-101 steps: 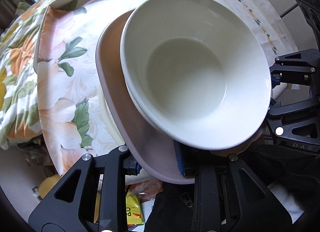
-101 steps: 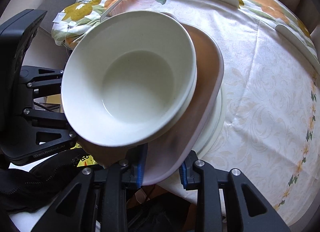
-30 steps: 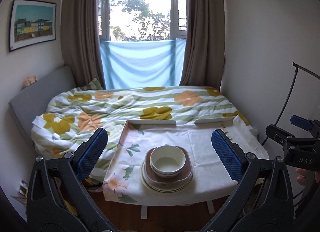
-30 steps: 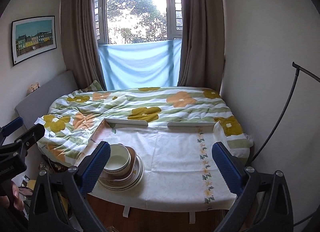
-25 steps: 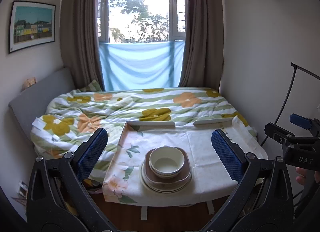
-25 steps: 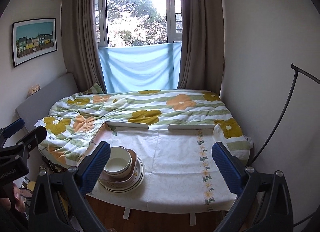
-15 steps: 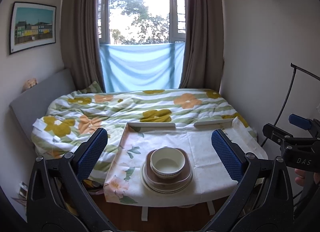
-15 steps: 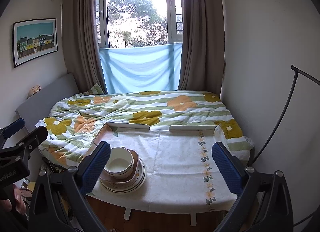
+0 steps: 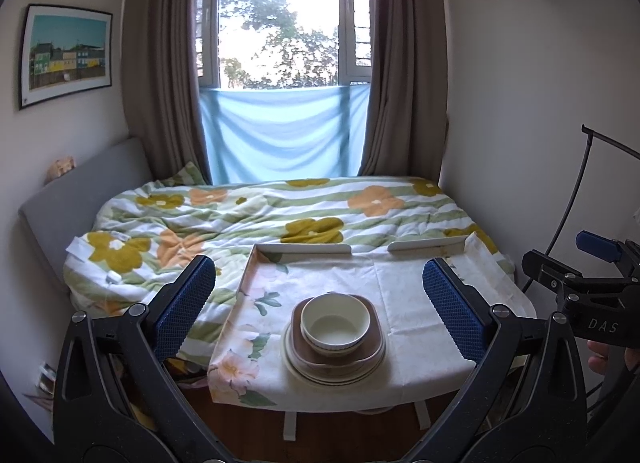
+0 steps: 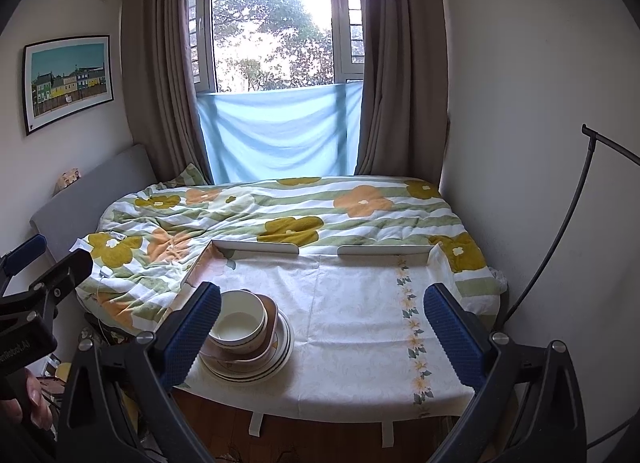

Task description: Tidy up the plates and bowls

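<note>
Small bedroom: floral-quilted bed (image 9: 280,219) under a curtained window (image 9: 286,19), framed picture (image 9: 66,55) on the wall. Against the bed's foot, a cloth-covered table (image 9: 420,303). Near its front edge, a white bowl (image 9: 335,321) nested in a brown square plate (image 9: 374,347) atop round plates (image 10: 280,355). Left gripper (image 9: 318,315) spread wide, holding nothing, well back from the stack. Right gripper (image 10: 322,327) likewise wide apart and empty.

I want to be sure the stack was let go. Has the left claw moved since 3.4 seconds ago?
Yes. The left claw has pulled back from the table; the bowl it was close against now sits small and far, between its open fingers.
</note>
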Demonstrator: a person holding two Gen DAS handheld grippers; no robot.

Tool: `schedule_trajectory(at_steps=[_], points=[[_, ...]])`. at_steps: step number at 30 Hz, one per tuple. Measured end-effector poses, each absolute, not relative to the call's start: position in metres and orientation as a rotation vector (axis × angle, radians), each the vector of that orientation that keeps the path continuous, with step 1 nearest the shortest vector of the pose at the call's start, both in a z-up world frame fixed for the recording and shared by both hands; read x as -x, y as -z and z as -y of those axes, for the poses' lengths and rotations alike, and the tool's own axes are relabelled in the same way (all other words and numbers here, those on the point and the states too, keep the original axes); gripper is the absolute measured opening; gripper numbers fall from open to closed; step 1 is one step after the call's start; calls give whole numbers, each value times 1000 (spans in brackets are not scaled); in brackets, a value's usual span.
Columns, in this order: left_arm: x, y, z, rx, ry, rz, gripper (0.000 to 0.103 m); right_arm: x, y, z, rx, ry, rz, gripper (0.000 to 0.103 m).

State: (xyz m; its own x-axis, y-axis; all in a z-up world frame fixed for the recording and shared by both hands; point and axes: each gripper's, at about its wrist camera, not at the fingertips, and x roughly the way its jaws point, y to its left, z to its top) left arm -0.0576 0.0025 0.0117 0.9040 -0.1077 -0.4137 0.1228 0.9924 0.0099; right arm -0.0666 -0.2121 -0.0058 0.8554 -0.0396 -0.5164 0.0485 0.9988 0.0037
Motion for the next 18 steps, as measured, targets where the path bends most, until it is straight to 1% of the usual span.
schedule_trajectory(at_steps=[18], points=[[55, -10, 1, -37, 117, -435, 103, 64, 7, 219, -23, 49, -550, 101]])
